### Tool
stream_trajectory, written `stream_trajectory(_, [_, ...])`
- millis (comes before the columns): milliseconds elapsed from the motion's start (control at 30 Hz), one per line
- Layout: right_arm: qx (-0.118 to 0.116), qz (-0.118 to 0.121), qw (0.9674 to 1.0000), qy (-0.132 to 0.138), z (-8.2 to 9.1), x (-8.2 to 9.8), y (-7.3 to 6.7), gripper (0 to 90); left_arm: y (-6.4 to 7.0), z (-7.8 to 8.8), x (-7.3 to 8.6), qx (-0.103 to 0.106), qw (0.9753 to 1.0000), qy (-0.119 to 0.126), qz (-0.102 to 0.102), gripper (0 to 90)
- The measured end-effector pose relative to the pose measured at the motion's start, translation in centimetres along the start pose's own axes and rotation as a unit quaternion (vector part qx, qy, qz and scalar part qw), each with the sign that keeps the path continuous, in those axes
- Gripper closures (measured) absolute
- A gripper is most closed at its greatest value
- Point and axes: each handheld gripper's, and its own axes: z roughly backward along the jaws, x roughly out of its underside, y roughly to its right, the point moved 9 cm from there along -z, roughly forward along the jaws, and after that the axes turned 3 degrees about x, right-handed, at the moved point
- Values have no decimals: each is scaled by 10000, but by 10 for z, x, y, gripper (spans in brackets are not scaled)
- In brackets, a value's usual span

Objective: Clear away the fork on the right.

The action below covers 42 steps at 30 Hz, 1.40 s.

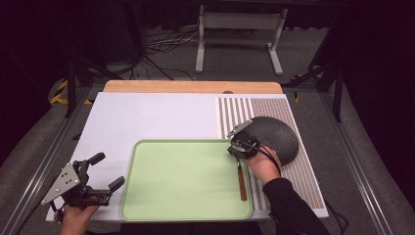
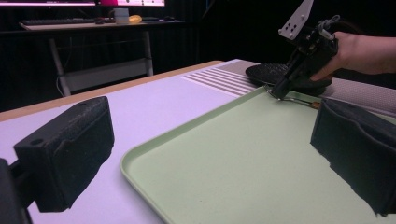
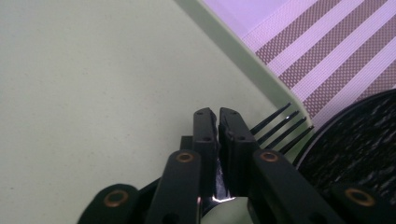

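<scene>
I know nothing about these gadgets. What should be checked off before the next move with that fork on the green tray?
1. Right tool closed on the fork at its neck: ok.
2. Fork's wooden handle lying inside the green tray: ok.
3. Tines clear of the dark plate: cannot tell. They point towards its edge, close by.
4. Left tool open, holding nothing, beside the tray's left edge and out of the way: ok.
5. Plate resting flat on the striped mat: ok.

A white-topped table carries a green tray, a striped mat and a dark plate.
</scene>
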Motion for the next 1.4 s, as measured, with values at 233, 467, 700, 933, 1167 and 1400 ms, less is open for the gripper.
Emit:
stream_trajectory(233, [14, -7, 9989, 460, 27, -14, 0, 489, 0, 0, 0, -2, 10000, 8, 8, 1])
stream_trajectory(467, [187, -93, 9949, 986, 53, -20, 6, 158, 0, -1, 1, -4, 10000, 1, 23, 1])
stream_trajectory(700, [358, -97, 9873, 1542, 78, -18, 7, 73, 1, -2, 1, 1, 10000, -20, 22, 1])
stream_trajectory(933, [297, -109, 9766, 2128, 106, -10, 7, 18, 0, -2, 2, -12, 10000, -30, 16, 1])
stream_trajectory(1167, [342, -182, 9694, 2426, 121, 4, 10, 11, 1, -2, 2, -19, 10000, -37, 13, 1])
stream_trajectory(1400, [356, -239, 9573, 2858, 131, 23, 15, 1, 1, -2, 2, -29, 10000, -60, 6, 1])
